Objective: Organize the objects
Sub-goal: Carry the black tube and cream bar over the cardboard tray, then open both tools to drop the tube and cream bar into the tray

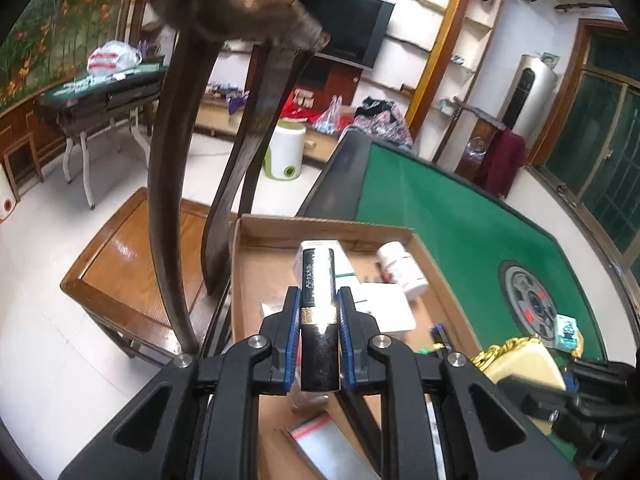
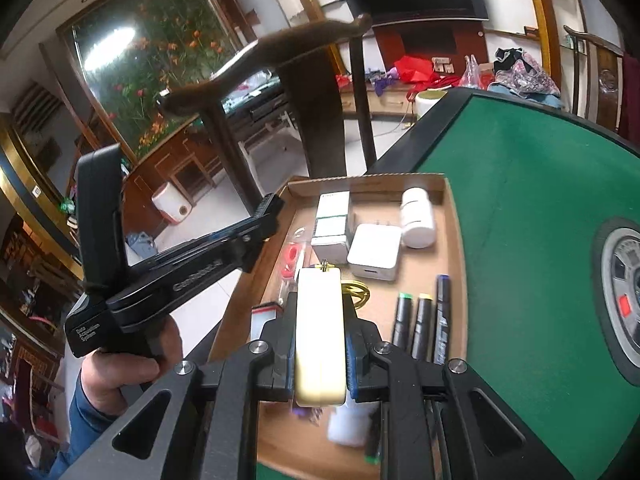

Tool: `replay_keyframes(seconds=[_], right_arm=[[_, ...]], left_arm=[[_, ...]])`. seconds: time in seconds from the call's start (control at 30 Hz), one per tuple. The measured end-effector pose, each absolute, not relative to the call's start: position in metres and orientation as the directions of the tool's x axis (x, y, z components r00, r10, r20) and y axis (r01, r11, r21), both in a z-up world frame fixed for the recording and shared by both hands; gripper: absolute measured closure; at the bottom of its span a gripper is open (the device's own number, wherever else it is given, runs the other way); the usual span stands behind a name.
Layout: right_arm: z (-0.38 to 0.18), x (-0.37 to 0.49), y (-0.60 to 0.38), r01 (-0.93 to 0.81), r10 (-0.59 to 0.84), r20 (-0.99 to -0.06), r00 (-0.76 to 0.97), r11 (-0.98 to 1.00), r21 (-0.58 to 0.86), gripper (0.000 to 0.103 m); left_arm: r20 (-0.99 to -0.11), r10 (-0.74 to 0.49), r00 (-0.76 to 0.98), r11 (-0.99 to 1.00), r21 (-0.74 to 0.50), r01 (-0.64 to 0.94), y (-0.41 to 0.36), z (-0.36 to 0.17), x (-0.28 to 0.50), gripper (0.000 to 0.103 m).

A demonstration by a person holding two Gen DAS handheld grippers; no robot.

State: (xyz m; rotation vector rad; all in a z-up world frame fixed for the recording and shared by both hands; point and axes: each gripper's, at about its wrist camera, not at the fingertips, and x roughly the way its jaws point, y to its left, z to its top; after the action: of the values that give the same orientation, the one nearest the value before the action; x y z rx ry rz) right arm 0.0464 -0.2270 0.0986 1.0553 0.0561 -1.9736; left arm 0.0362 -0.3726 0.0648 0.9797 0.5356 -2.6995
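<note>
Over a cardboard tray (image 2: 454,216) resting on the green-felted bench (image 2: 532,208), both handheld grippers carry a load: the left gripper (image 1: 319,312) has its jaws closed on a glossy black tube (image 1: 318,280) with a gold band, held at about mid-length above the tray, while the right gripper (image 2: 320,340) has its jaws closed on the flat sides of a cream case (image 2: 320,320) with a gold chain (image 2: 356,294) trailing from its far end, also held above the tray. The tube looks light, rigid and slick, so a grip beside the gold band, as now, seems the surest; its pale lettering is too blurred to read. The case appears light and smooth-skinned, perhaps slightly yielding, and is best pinched across its broad faces; the loose chain could snag on the tray wall as it goes in. Already lying in the tray are a white bottle (image 2: 418,220), a white charger block (image 2: 374,250), a white-and-green box (image 2: 332,224), three markers (image 2: 420,328) side by side, a red-and-clear packet (image 2: 294,258) and a red-striped zip bag (image 1: 320,436), all likely light. The only legible writing is on the left gripper's body in the right wrist view, reading roughly "Data Acquisition System"; a larger embossed word beside it cannot be made out.
</note>
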Motion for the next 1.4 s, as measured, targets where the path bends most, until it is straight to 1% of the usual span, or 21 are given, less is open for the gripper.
replay_keyframes(seconds=[0.1,0.2,0.3,0.47,0.8,1.0,1.13,1.27,1.4], right_arm=[[0.086,0.039,-0.242,0.706,-0.657,-0.712,-0.246,-0.625,0.332,0.083],[0.073,0.034,-0.252,0.701,-0.640,-0.732,-0.234,-0.633,0.329,0.083],[0.062,0.028,-0.259,0.698,-0.624,-0.750,-0.221,-0.638,0.325,0.083],[0.050,0.024,-0.264,0.688,-0.605,-0.767,-0.213,-0.650,0.321,0.083],[0.039,0.021,-0.267,0.679,-0.576,-0.791,-0.205,-0.666,0.309,0.082],[0.042,0.023,-0.268,0.690,-0.570,-0.799,-0.190,-0.656,0.304,0.082],[0.045,0.025,-0.263,0.690,-0.569,-0.800,-0.191,-0.657,0.303,0.081],[0.050,0.027,-0.260,0.690,-0.571,-0.795,-0.202,-0.659,0.298,0.081],[0.050,0.029,-0.261,0.689,-0.572,-0.793,-0.209,-0.662,0.296,0.079]], left_arm=[[-0.670,-0.074,-0.739,-0.906,-0.264,0.330,-0.377,0.057,0.027,0.086],[-0.680,-0.041,-0.732,-0.896,-0.299,0.328,-0.384,0.054,0.019,0.086],[-0.709,-0.032,-0.704,-0.896,-0.292,0.335,-0.389,0.048,0.010,0.086],[-0.741,0.042,-0.670,-0.867,-0.361,0.344,-0.401,0.034,0.002,0.086],[-0.763,0.039,-0.646,-0.869,-0.345,0.355,-0.404,0.030,-0.006,0.086],[-0.772,0.028,-0.635,-0.868,-0.334,0.368,-0.402,0.030,-0.010,0.086],[-0.774,0.025,-0.633,-0.869,-0.330,0.368,-0.400,0.031,-0.008,0.084],[-0.769,0.022,-0.639,-0.868,-0.331,0.369,-0.401,0.034,-0.004,0.076],[-0.760,0.014,-0.649,-0.869,-0.331,0.369,-0.399,0.040,0.002,0.074]])
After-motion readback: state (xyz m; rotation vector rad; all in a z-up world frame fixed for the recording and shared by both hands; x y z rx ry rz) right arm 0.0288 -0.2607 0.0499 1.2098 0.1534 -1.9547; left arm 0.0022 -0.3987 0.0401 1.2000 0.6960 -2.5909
